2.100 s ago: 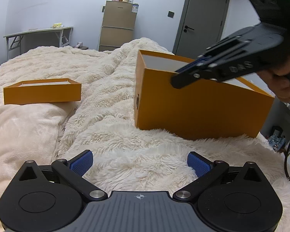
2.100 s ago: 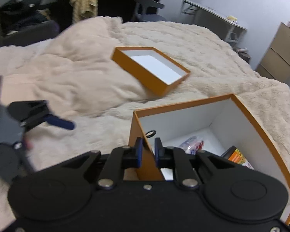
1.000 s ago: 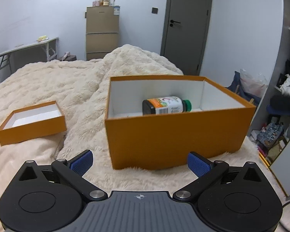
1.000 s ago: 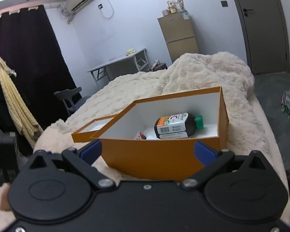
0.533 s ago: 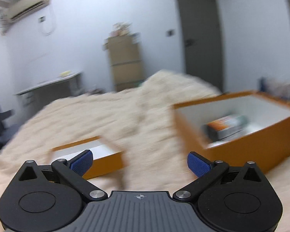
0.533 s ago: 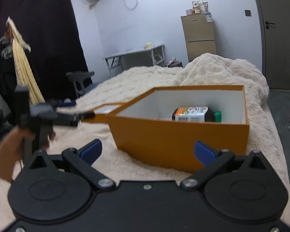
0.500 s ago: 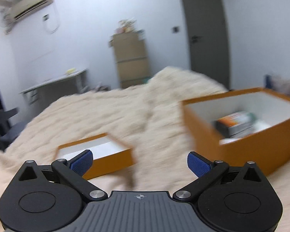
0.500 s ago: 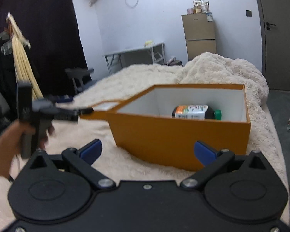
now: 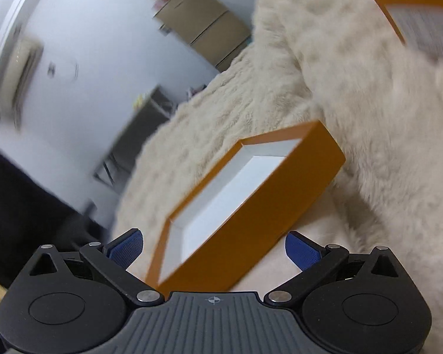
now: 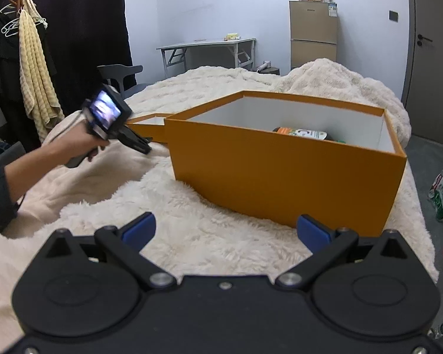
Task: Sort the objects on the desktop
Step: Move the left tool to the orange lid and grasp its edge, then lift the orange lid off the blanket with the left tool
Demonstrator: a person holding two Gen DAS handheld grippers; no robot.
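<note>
While the right gripper (image 10: 226, 230) idles spread, the left gripper (image 9: 214, 244), fingers spread, straddles the lid's (image 9: 251, 203) near corner.

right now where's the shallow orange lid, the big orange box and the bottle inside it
shallow orange lid (image 9: 268, 203), left wrist view, outer side wall
big orange cardboard box (image 10: 280, 171), right wrist view, front wall
dark bottle (image 10: 304, 133), right wrist view, label

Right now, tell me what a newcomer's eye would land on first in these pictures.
The big open orange cardboard box with white walls dominates the fluffy cream blanket, a dark bottle with an orange-and-white label lying inside it. To its left, the shallow orange box lid lies open side up, the open left gripper right at its near edge. The right gripper hovers open before the box.
</note>
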